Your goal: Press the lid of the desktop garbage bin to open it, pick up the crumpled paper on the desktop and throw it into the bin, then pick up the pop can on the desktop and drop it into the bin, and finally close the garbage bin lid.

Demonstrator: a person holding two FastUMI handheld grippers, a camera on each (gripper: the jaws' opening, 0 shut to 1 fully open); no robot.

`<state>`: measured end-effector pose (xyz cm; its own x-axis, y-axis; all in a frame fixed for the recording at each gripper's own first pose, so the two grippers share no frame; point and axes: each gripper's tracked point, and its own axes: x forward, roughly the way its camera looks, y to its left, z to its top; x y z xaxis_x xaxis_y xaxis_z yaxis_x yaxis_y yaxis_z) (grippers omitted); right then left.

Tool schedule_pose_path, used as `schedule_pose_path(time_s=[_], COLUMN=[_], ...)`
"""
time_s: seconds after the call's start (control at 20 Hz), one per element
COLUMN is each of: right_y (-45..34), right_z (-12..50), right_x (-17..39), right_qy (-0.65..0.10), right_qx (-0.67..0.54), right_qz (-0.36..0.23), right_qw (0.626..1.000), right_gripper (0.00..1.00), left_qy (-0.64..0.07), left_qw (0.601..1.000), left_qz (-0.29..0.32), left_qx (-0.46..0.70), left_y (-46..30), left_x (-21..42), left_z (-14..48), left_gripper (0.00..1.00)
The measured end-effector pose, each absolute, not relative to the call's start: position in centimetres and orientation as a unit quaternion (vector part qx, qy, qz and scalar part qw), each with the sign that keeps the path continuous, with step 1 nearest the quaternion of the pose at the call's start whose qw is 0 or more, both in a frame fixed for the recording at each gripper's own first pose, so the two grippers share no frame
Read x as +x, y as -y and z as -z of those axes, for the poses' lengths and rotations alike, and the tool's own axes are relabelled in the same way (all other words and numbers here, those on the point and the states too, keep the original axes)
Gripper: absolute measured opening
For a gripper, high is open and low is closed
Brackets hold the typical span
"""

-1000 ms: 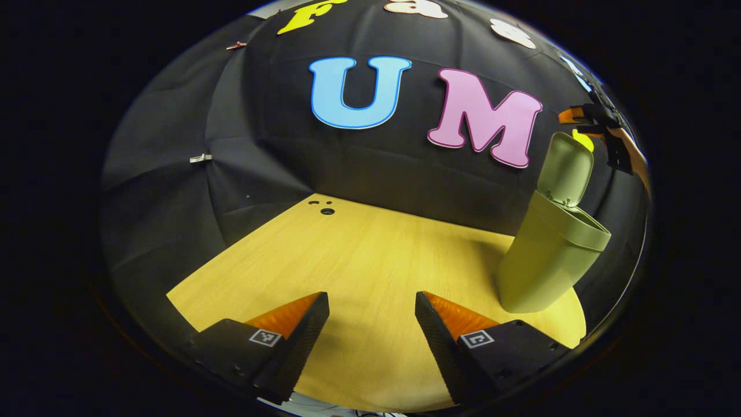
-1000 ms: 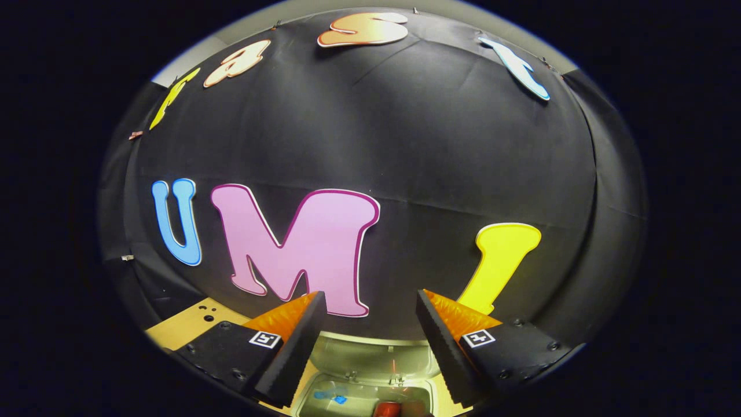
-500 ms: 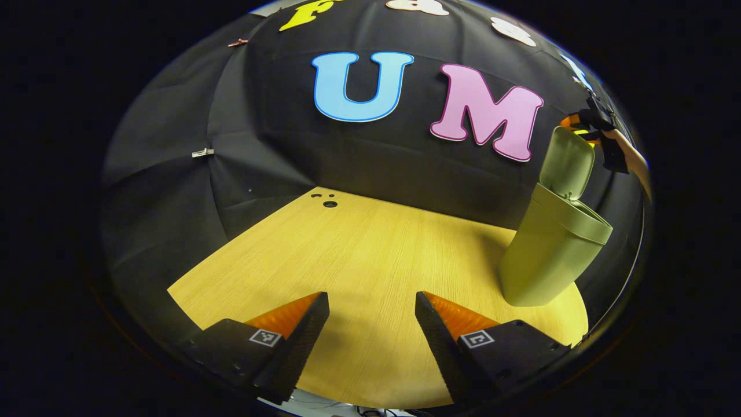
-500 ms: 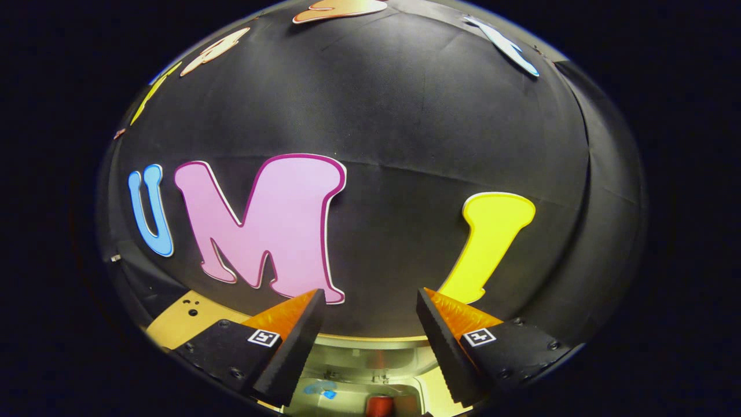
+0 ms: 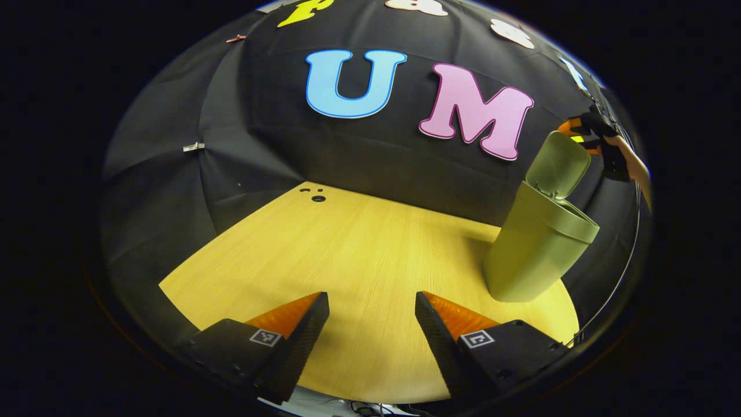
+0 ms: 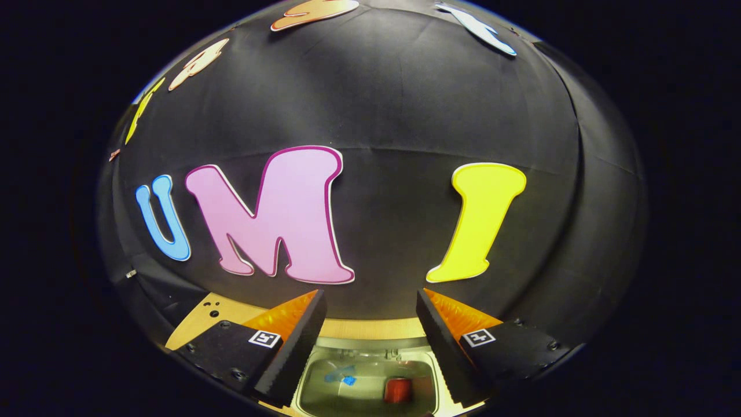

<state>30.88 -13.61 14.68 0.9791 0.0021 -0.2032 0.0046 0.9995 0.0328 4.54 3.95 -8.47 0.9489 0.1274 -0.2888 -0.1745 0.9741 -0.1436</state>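
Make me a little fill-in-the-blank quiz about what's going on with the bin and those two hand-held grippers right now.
1. The lid of the green garbage bin stands ____.
2. Inside the bin lies a ____ pop can.
3. The fingers of the right hand-held gripper are spread ____ above the bin.
4. The left hand-held gripper holds ____ over the wooden desktop.

Missing words: open; red; apart; nothing

bin (image 5: 535, 252) on table (image 5: 347, 255), right | lid (image 5: 558, 165) up | can (image 6: 397, 390) in bin

Bare table (image 5: 359, 255) lay open ahead of the left gripper (image 5: 372, 324), with only the open-lidded bin (image 5: 535, 249) standing at its right edge.
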Motion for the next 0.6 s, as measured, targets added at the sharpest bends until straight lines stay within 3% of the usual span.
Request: schedule_pose_path(time_s=[0.6], right_y=[13.7], right_z=[-6.0], right_x=[22.2], right_qy=[-0.144], right_qx=[0.021], right_qz=[-0.001], right_qw=[0.989], right_gripper=[0.98], left_qy=[-0.137], left_qw=[0.990], left_qz=[-0.020], left_qx=[-0.034], left_y=[-1.1], left_x=[1.9], left_z=[9.2], left_gripper=[0.96])
